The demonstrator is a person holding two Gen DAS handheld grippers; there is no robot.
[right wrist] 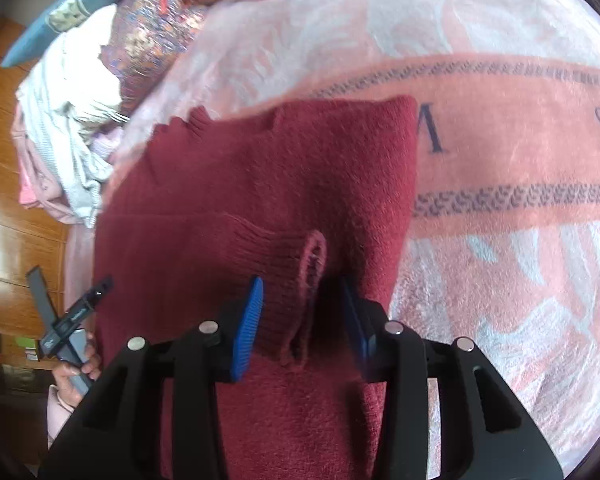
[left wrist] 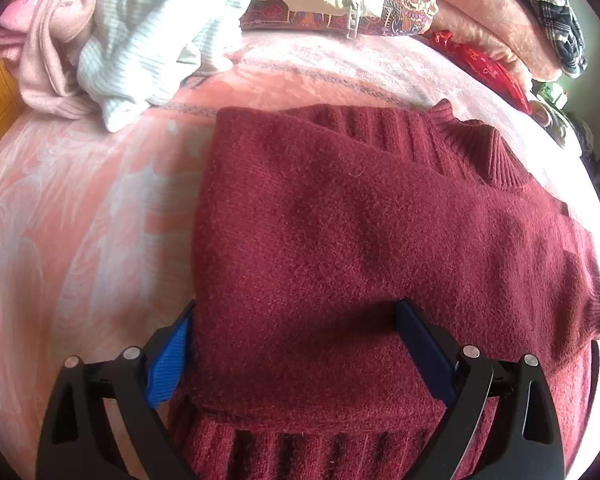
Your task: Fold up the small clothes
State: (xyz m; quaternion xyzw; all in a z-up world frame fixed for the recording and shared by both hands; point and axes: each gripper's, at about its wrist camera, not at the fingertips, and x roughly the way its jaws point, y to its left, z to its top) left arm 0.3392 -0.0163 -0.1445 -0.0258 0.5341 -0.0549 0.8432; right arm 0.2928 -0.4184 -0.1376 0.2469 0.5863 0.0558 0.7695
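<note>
A dark red knitted sweater lies folded flat on the pink blanket, its ribbed collar at the far right. My left gripper stands wide open over the sweater's near left part, one blue pad at the left edge and the other resting on the knit. In the right wrist view the sweater has a sleeve laid across it, and the ribbed cuff lies between the pads of my right gripper. That gripper is open: the left pad is beside the cuff and a dark gap shows at the right pad.
A heap of pink and white striped clothes sits at the bed's far left, beside a patterned pillow, a red item and a plaid garment. A hand holds the other gripper's handle. Wooden panels border the bed.
</note>
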